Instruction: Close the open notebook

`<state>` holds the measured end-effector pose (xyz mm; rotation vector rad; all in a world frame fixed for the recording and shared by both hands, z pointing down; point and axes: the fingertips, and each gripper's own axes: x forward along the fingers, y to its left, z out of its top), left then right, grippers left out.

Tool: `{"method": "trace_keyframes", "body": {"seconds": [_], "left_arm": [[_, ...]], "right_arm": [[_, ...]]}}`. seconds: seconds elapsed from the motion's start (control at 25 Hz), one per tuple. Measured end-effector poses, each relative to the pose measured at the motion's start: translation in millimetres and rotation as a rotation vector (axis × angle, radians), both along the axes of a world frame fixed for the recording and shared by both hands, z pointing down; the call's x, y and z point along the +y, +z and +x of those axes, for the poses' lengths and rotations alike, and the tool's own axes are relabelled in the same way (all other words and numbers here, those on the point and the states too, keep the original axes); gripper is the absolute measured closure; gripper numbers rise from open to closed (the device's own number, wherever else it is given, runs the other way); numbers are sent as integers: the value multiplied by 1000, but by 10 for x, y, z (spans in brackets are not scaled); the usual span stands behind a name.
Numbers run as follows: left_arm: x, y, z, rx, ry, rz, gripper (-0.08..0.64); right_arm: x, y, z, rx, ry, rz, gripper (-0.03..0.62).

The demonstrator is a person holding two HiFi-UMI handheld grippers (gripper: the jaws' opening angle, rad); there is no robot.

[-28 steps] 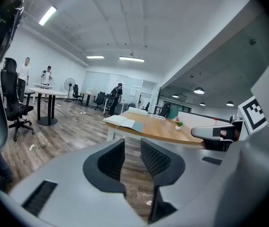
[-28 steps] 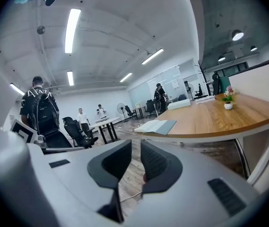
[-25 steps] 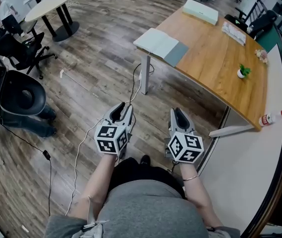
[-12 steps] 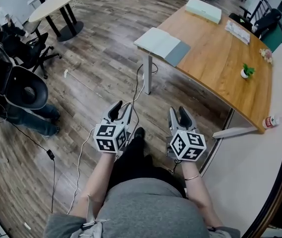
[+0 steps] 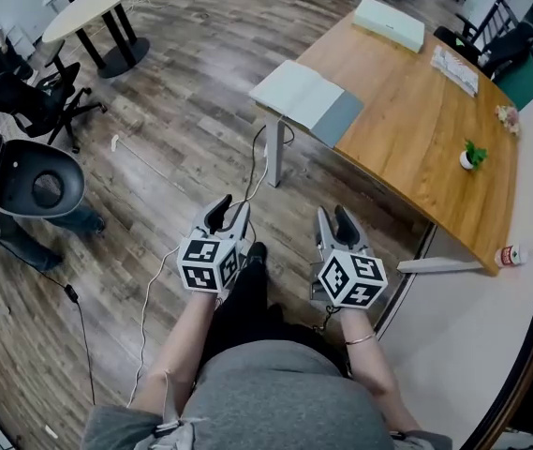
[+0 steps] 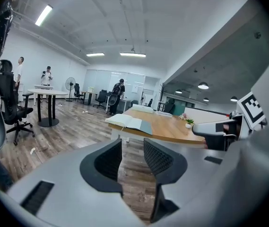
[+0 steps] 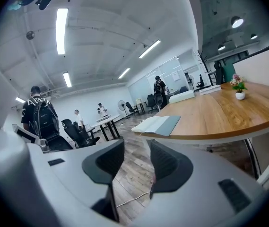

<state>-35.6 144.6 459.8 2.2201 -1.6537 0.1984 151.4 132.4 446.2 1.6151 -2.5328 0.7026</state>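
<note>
At the far left a black office chair (image 5: 32,181) stands on the wood floor (image 5: 172,111), with a pale round table (image 5: 93,6) beyond it. The left tool (image 5: 229,216) is held low over the floor, in front of the person's legs. Its jaws stand apart, and only floorboards show in the gap. A white cable (image 5: 259,162) runs along the floor from near this tool toward the table leg (image 5: 273,153).

The notebook (image 5: 305,99) lies open and flat at the left corner of the wooden table (image 5: 416,139), above that leg. Its pale pages face up and a grey cover flap lies on their right side. Both tools are well apart from it.

The right tool (image 5: 335,221) is held beside the left one, also over the floor, short of the table's near edge. Its jaws have just been opening and now stand wide, with nothing between them but floor.

Farther right on the table, a white box (image 5: 390,23) sits at the far corner, some papers (image 5: 455,68) lie by the far edge, and a small potted plant (image 5: 472,155) stands near the right end.
</note>
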Motion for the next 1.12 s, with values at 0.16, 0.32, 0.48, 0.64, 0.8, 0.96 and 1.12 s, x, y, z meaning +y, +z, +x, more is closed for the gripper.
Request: {"method": "trace_keyframes", "body": {"seconds": [0.16,0.32,0.48,0.64,0.8,0.96,1.12], "left_arm": [[-440,18,-113,9,9,-4,423],[-898,0,-167,9,32,-8,423],[-1347,-23,-258,5,62,-5,423],[-1739,-16,-356,3,90,-8,423],[-2044,-4,-409,4,120,-12,423],[-2237,8,-419,13,143,-18,423],[-2376,49,-421,26,146,-26,423]], "right_arm": [[-414,-14,-112,6,11,-4,428],[-838,-31,-153,13,41,-13,429],[-1259,-54,-232,23,73,-12,430],[-1594,-46,-316,29,102,-22,430],[-1828,-21,-373,35,136,-31,430],[-1967,28,-400,40,162,-50,431],[-2075,82,-395,45,172,-67,431]]}}
